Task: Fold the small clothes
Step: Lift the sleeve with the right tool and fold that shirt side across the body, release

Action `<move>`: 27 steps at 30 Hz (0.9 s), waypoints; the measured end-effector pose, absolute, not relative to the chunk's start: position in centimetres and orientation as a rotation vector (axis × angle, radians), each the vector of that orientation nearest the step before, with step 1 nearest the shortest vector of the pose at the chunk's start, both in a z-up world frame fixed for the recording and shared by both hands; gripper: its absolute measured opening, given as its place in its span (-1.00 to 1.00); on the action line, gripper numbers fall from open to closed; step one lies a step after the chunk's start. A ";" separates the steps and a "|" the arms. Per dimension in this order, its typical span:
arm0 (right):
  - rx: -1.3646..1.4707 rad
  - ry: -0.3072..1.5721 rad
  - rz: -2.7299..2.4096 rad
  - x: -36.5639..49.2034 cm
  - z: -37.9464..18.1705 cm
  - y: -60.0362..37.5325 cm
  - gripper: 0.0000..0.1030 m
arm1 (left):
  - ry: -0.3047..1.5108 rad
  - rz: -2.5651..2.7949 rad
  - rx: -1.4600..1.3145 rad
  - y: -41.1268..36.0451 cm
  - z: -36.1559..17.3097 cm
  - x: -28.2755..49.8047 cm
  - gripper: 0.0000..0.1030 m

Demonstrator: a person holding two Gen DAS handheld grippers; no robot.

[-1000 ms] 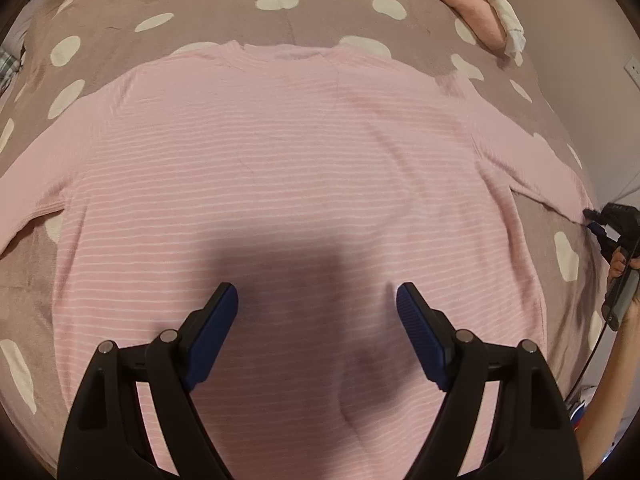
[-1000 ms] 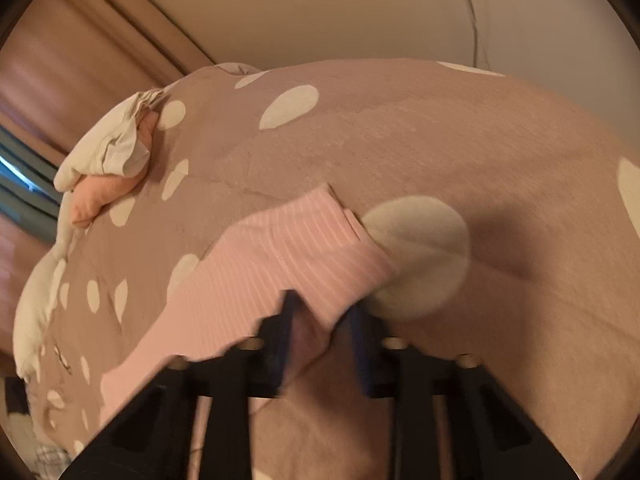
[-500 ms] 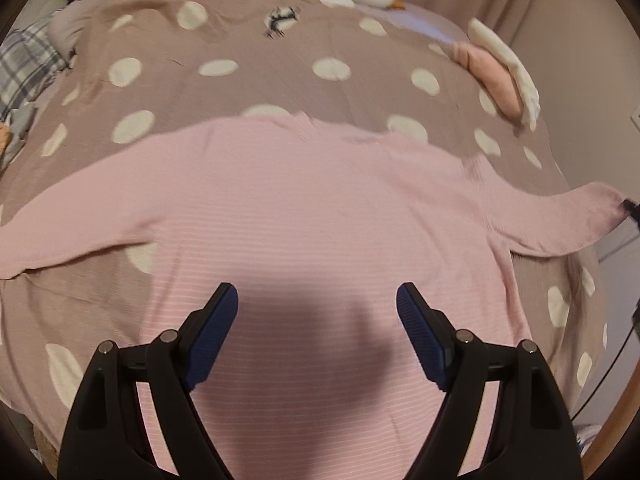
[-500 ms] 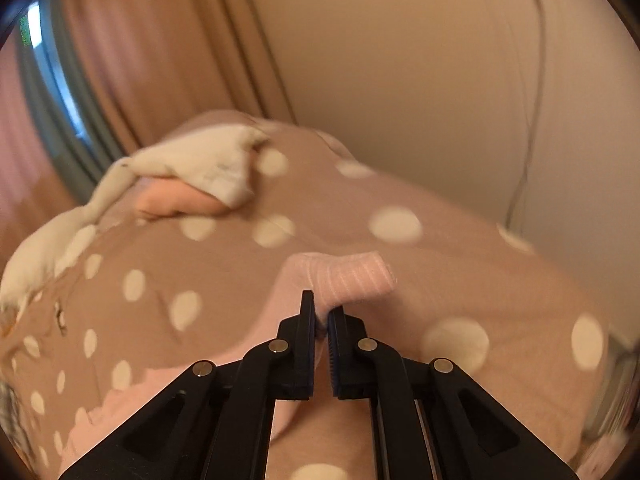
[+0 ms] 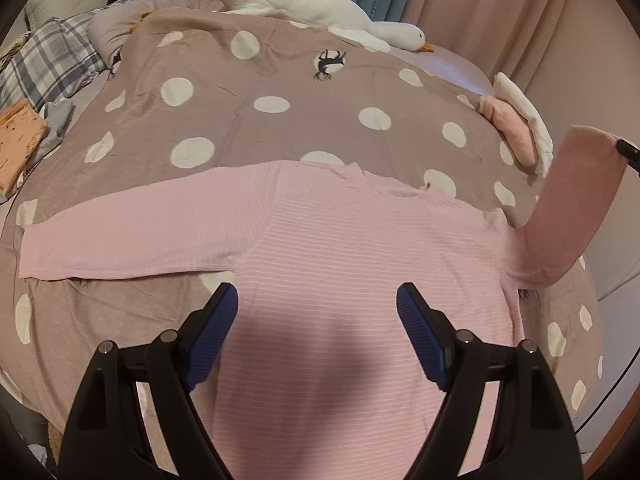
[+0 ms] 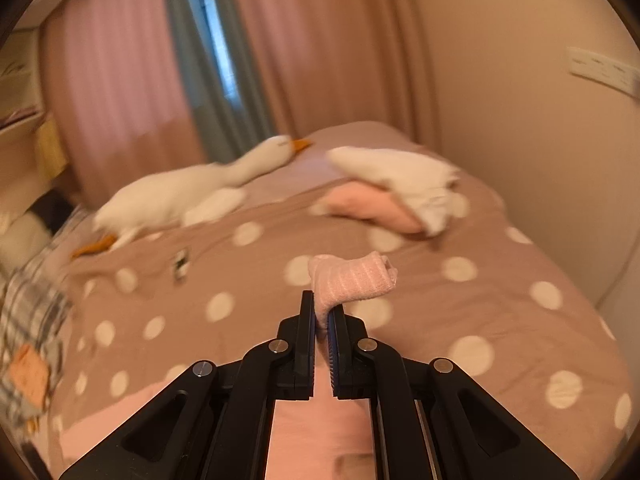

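So the right gripper (image 6: 322, 312) is clamped on the cuff (image 6: 352, 280) of the pink top (image 5: 340, 264), lifting that sleeve off the bed (image 5: 280, 128). The left gripper (image 5: 318, 332) hangs with its jaws wide apart over the top's body, holding nothing. I'd carry the cuff straight across the chest, keeping the sleeve taut so it lands flat. Plenty of open bedspread ahead; the wall (image 6: 520, 100) is close on the right, and the plush goose (image 5: 320, 8) sits well beyond.
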State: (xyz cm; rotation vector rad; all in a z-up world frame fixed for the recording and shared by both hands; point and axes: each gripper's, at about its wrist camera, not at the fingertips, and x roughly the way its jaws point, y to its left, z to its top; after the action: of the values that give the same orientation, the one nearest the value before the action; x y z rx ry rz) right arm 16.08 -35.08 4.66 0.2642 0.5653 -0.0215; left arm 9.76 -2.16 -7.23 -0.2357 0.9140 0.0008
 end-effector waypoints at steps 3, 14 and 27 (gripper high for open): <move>0.219 0.580 0.045 15.8 4.3 -31.6 -0.86 | 0.903 0.011 -0.241 -1.5 -7.0 9.4 0.58; 0.109 0.752 0.325 14.9 -1.0 -21.4 -0.86 | 0.904 0.047 -0.270 0.6 -7.3 9.1 0.58; 0.097 0.979 0.480 13.8 -8.2 -15.5 -0.85 | 0.920 0.103 -0.287 2.8 -8.3 8.6 0.59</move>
State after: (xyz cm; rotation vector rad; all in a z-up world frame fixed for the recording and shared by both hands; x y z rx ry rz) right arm 13.85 -15.54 -8.23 0.0967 0.9789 0.4803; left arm 8.58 2.77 -8.35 -0.2870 0.9198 0.1035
